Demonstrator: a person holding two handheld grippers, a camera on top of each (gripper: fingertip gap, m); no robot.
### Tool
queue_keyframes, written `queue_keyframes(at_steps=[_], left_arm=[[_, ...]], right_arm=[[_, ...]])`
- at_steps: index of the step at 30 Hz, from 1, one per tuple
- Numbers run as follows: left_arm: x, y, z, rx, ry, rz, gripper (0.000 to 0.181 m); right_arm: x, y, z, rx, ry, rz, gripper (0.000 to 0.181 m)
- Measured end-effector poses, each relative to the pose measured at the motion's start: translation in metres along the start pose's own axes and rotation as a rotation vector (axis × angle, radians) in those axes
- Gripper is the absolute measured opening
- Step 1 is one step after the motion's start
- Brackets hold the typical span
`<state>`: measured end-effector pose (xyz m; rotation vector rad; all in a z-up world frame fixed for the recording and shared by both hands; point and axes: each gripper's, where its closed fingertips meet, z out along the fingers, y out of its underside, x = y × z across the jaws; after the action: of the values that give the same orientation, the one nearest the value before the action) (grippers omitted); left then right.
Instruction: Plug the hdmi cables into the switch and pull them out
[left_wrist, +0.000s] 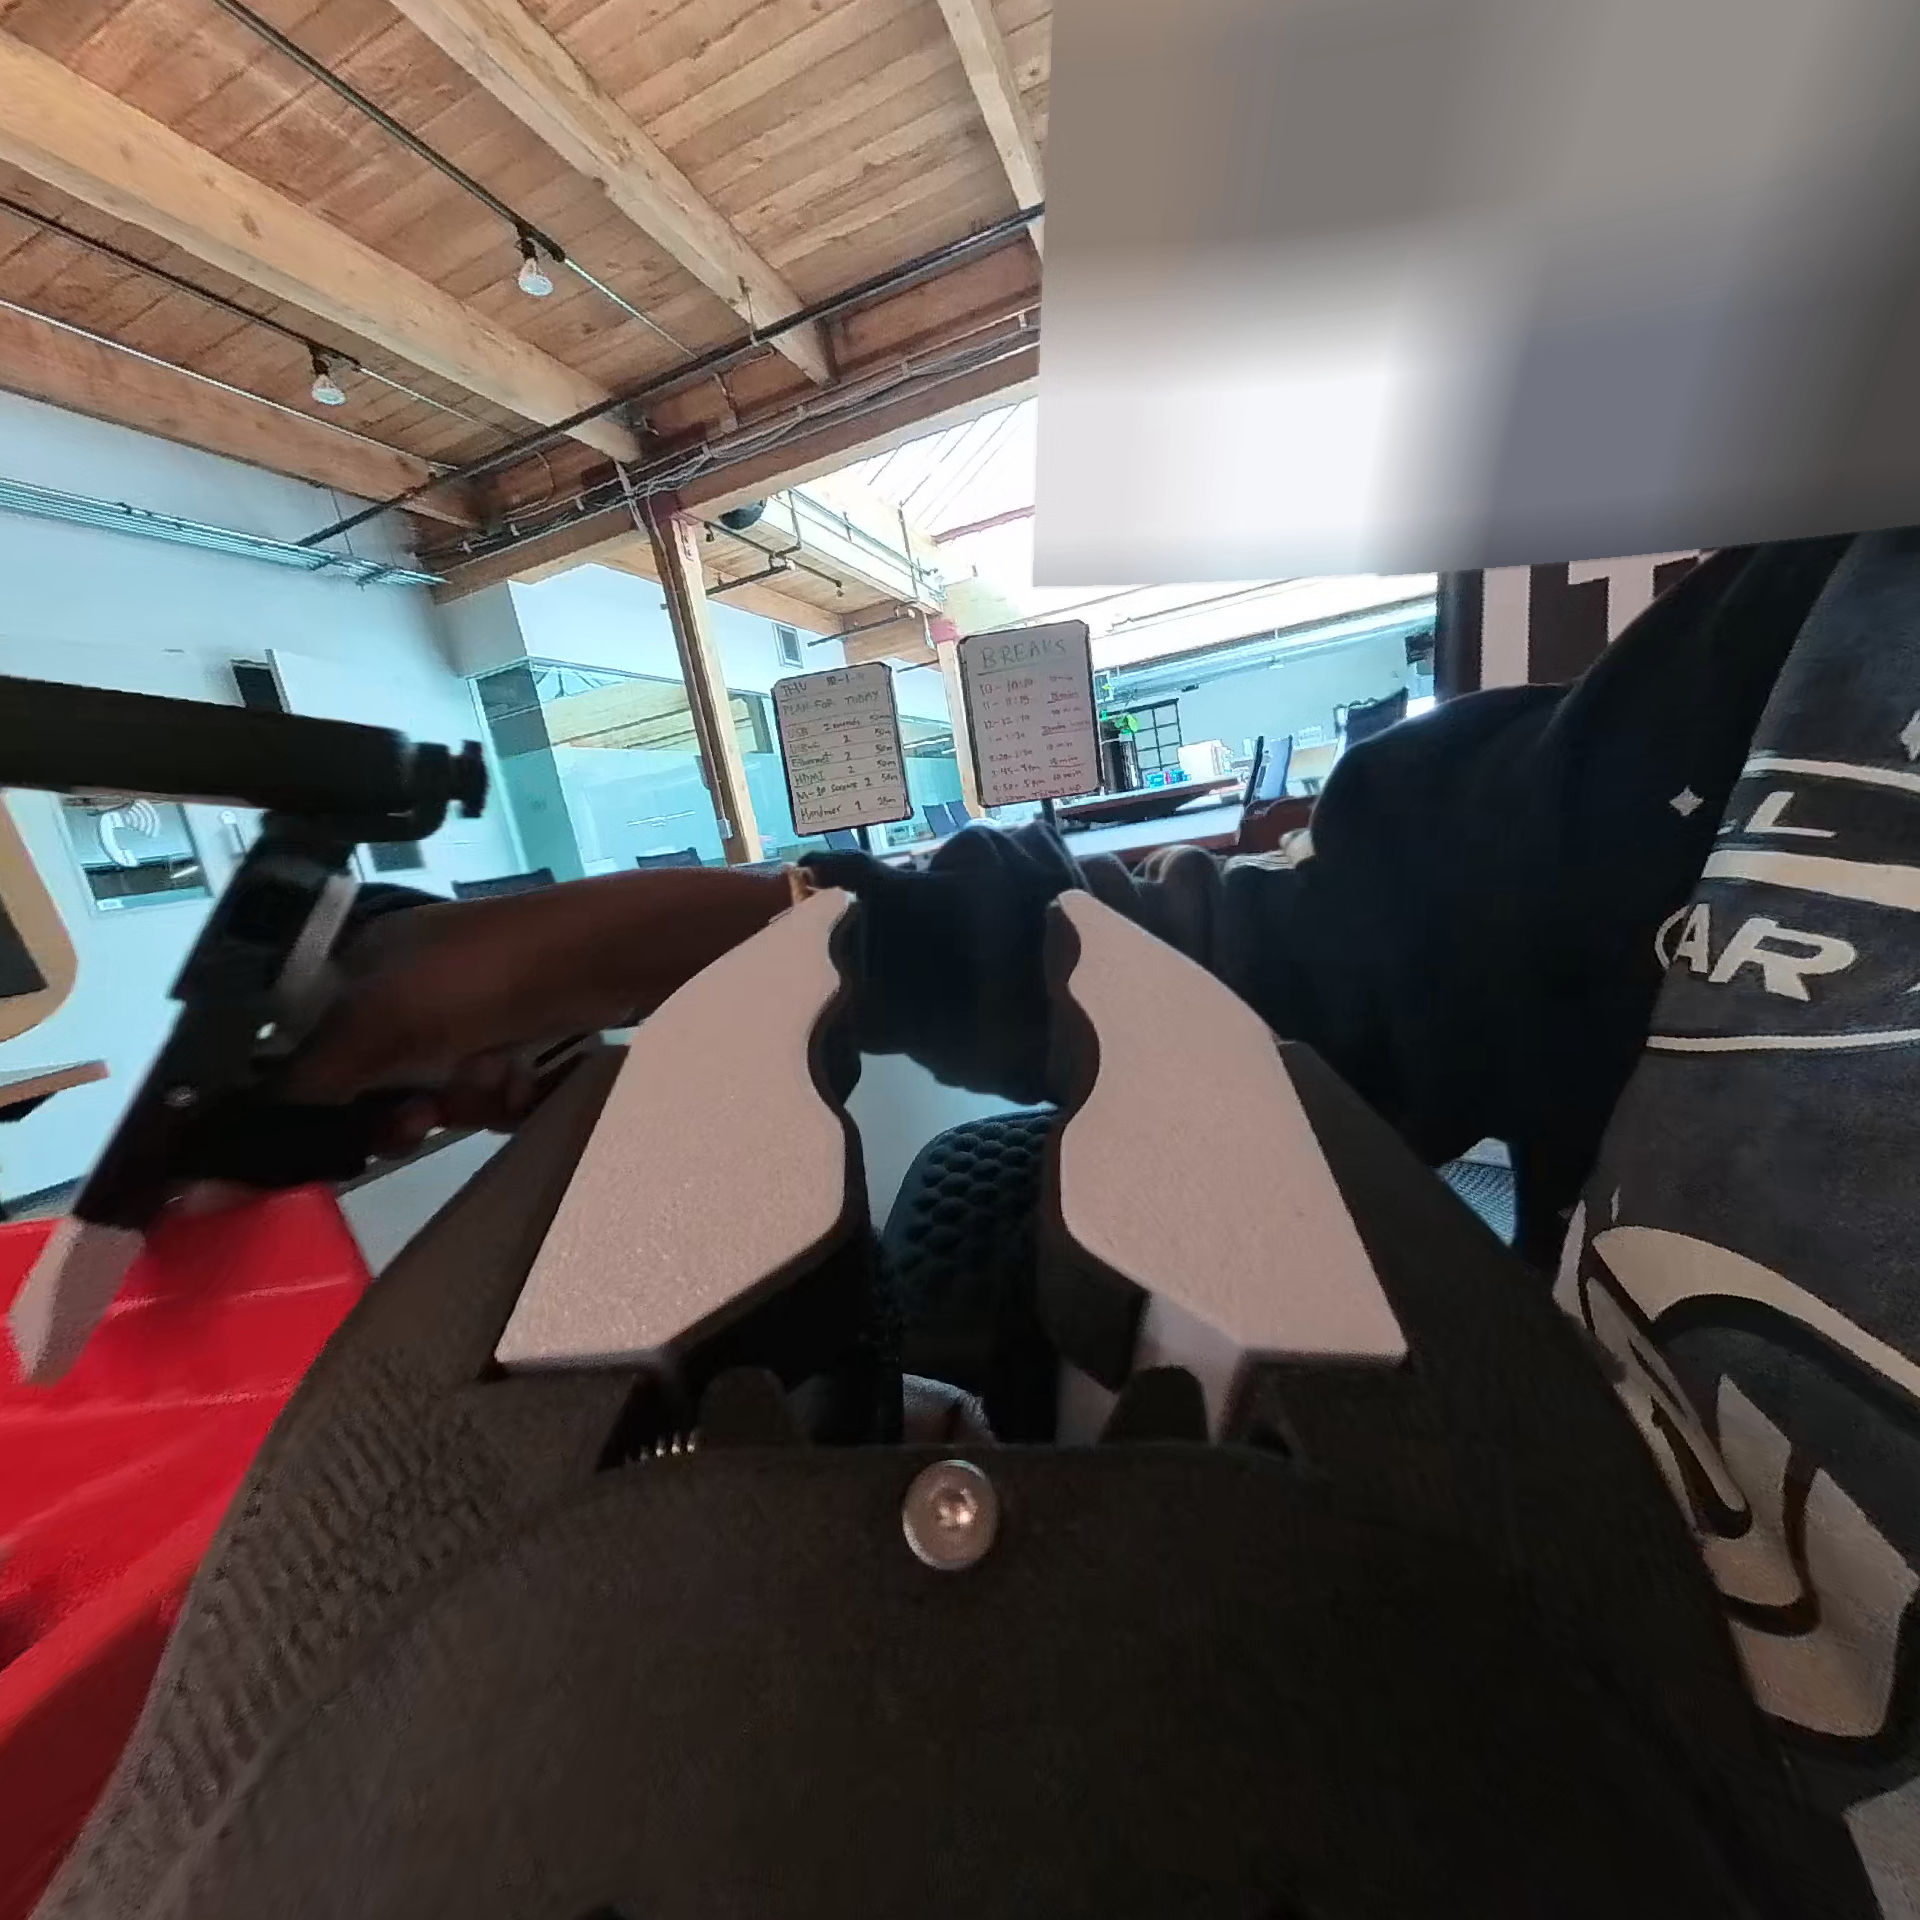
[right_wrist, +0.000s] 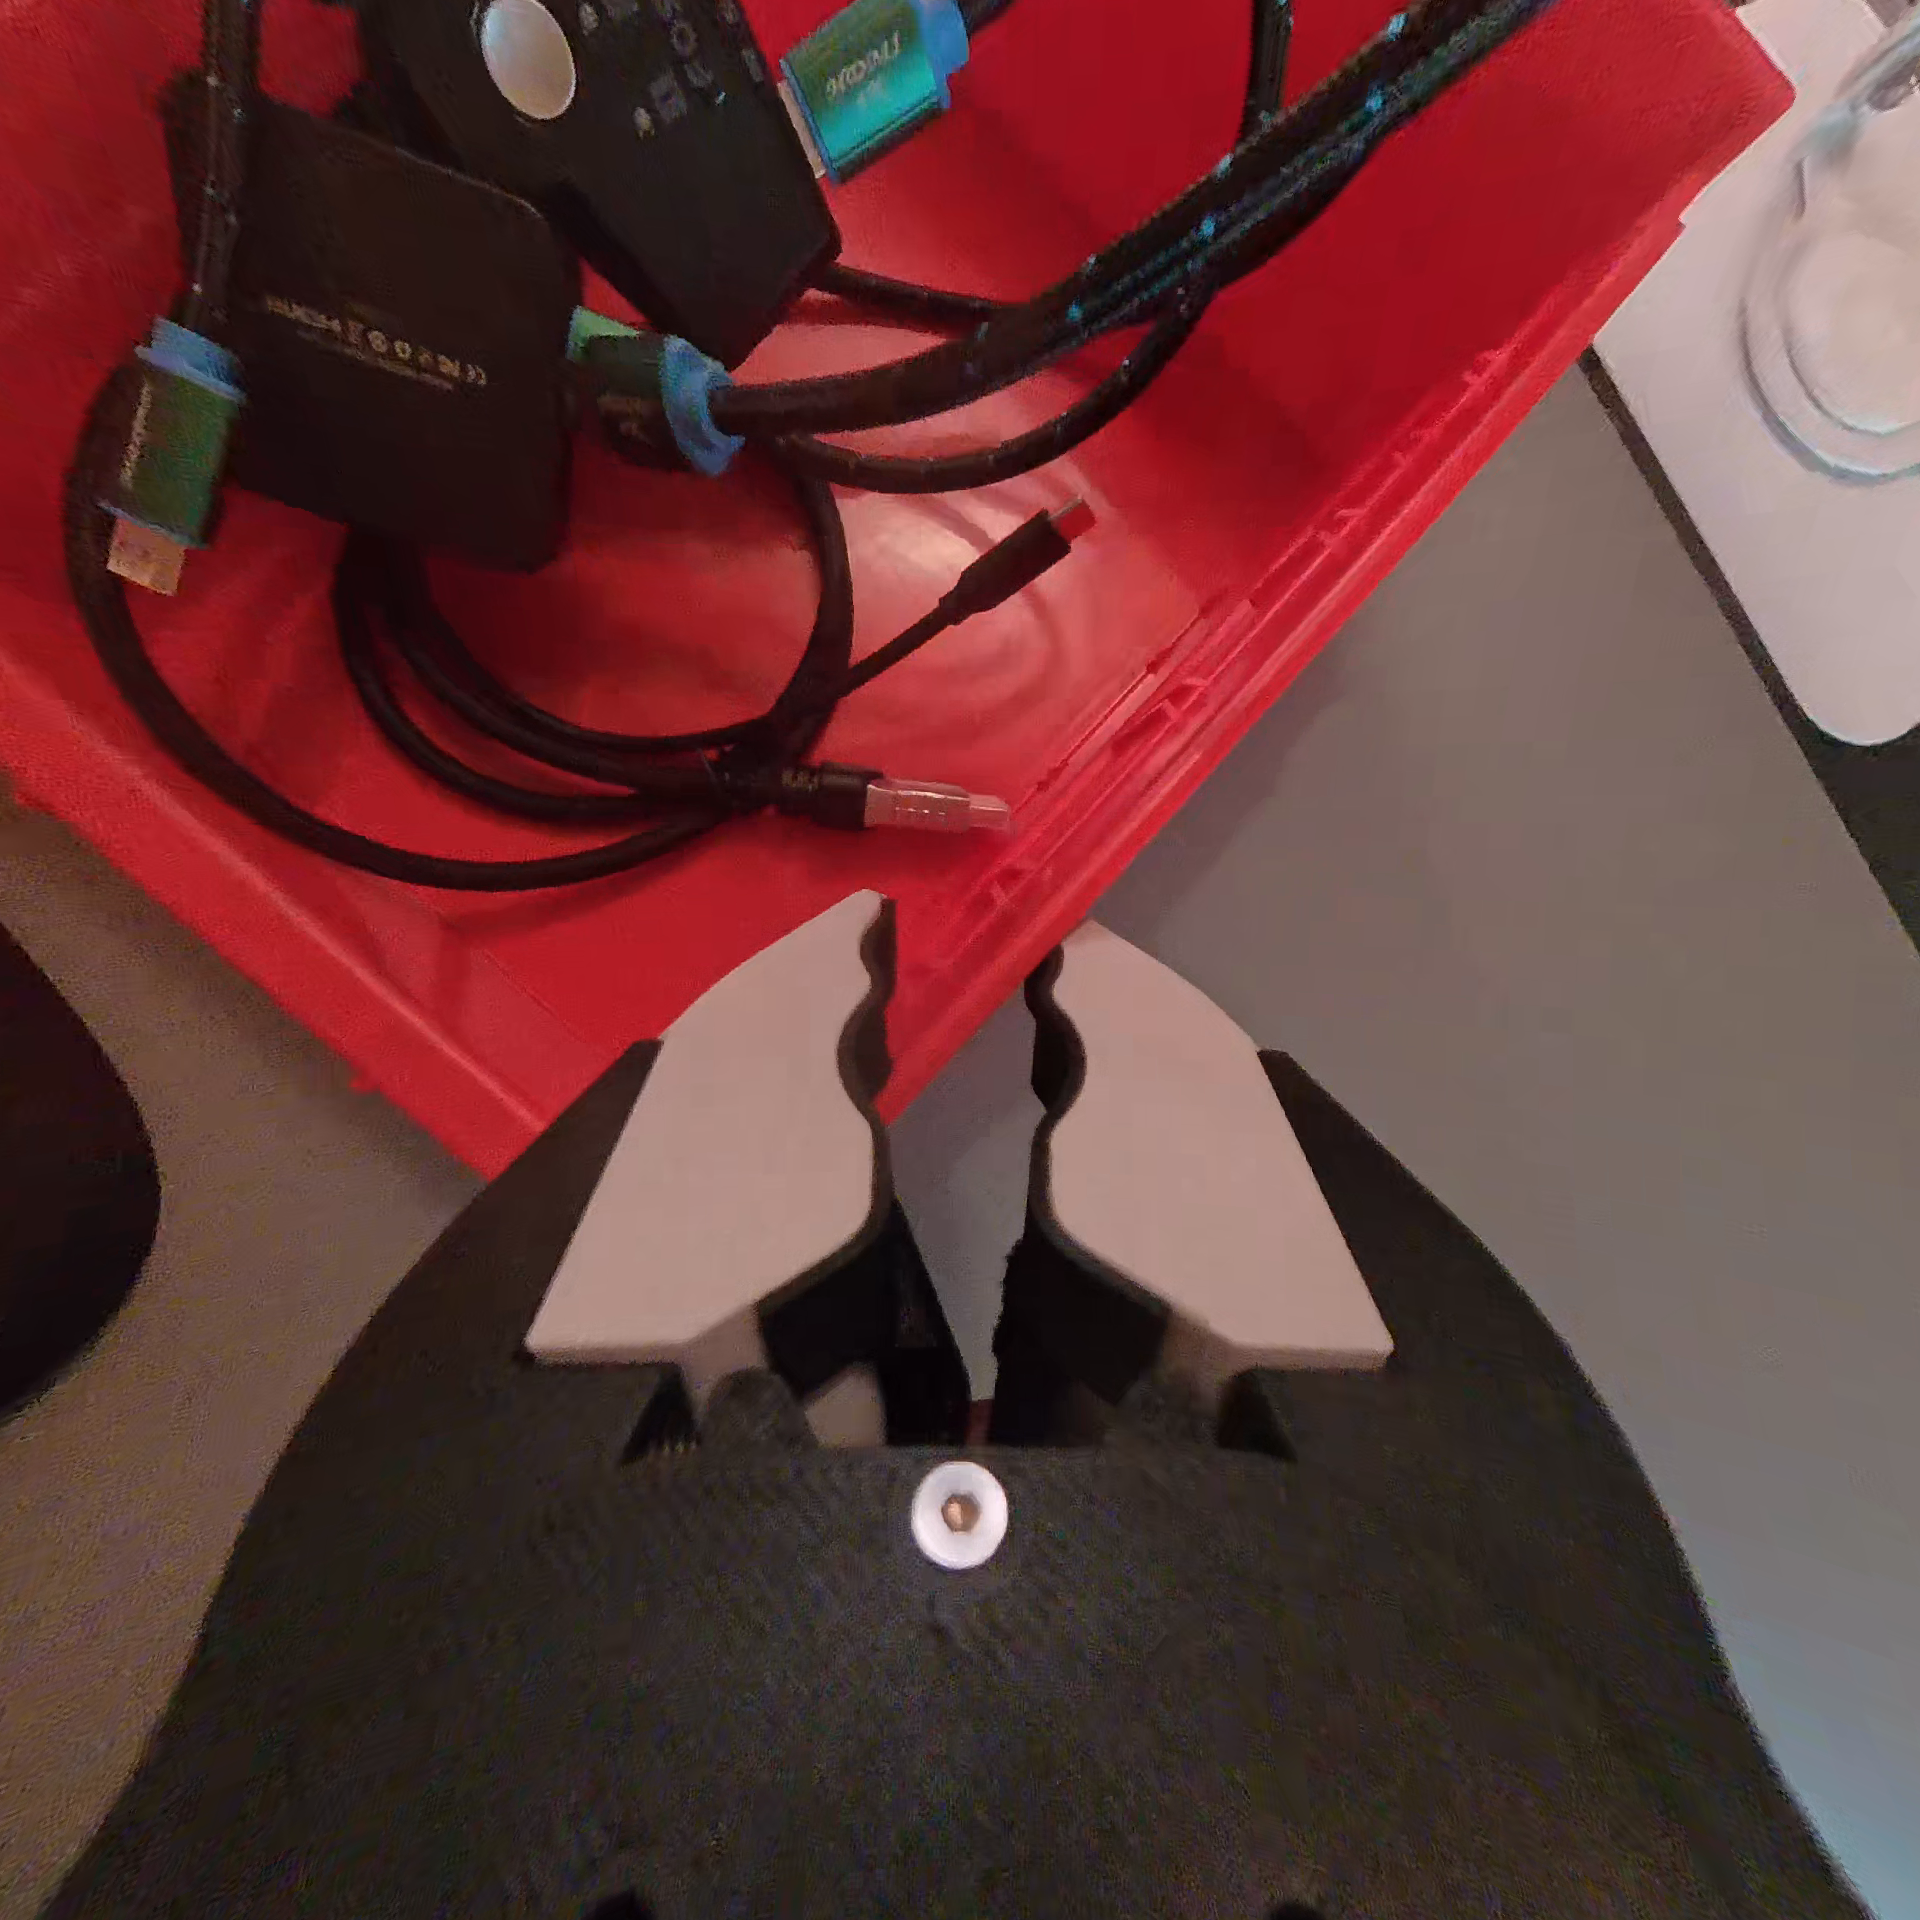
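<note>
Right gripper (right_wrist: 958, 951) nearest the lens, jaws narrowly parted and holding nothing, poised over the near corner of the red tray (right_wrist: 1247, 717). Deeper in the tray, the black HDMI switch (right_wrist: 400, 379), flat; one green-and-blue plug (right_wrist: 166, 447) lying loose just beside its left edge, gold tip bare; a second plug (right_wrist: 649, 390) against its right side, seated or merely touching impossible to tell. Farther back, a third green plug (right_wrist: 873, 88) near another black box (right_wrist: 623, 125). Closer in, a slim plug (right_wrist: 1023, 545) and a silver-tipped plug (right_wrist: 914, 805), both loose amid coiled black cable.

Likely step: reaching for a connector. Best taken by the plug's hard shell, not the braid; kept square to its port; pushed straight in, no twist. Switch light and free to slide, so pinning it with the other tool advisable.

Left gripper (left_wrist: 948, 920) pointed up and away from the tray, jaws modestly apart, empty, with the person's dark sleeve (left_wrist: 1455, 935) beyond.
</note>
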<state>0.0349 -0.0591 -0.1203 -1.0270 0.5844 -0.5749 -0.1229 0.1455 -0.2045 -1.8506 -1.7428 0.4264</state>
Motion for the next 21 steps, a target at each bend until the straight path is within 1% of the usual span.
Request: queue_keyframes(at_steps=[5,8,11,15,19,21], left_arm=[[-0.001,-0.003,-0.002,0.022,-0.005,-0.002,0.032],[0.003,-0.003,-0.001,0.006,0.005,0.030,0.032],[0.007,-0.003,-0.002,-0.022,0.011,0.062,0.032],[0.001,-0.008,-0.008,-0.068,-0.030,0.032,0.033],[-0.010,-0.020,-0.017,-0.086,-0.073,0.013,0.033],[-0.016,-0.029,-0.024,-0.113,-0.086,0.021,0.038]], right_arm=[[-0.019,-0.025,0.015,-0.030,0.006,-0.055,0.024],[-0.026,-0.040,0.024,-0.031,0.013,-0.079,0.024],[-0.035,-0.055,0.034,-0.023,-0.012,-0.090,0.024],[-0.043,-0.075,0.048,0.020,-0.057,-0.075,0.024],[-0.051,-0.094,0.059,0.078,-0.128,-0.031,0.024],[-0.053,-0.100,0.062,0.126,-0.154,-0.023,0.027]])
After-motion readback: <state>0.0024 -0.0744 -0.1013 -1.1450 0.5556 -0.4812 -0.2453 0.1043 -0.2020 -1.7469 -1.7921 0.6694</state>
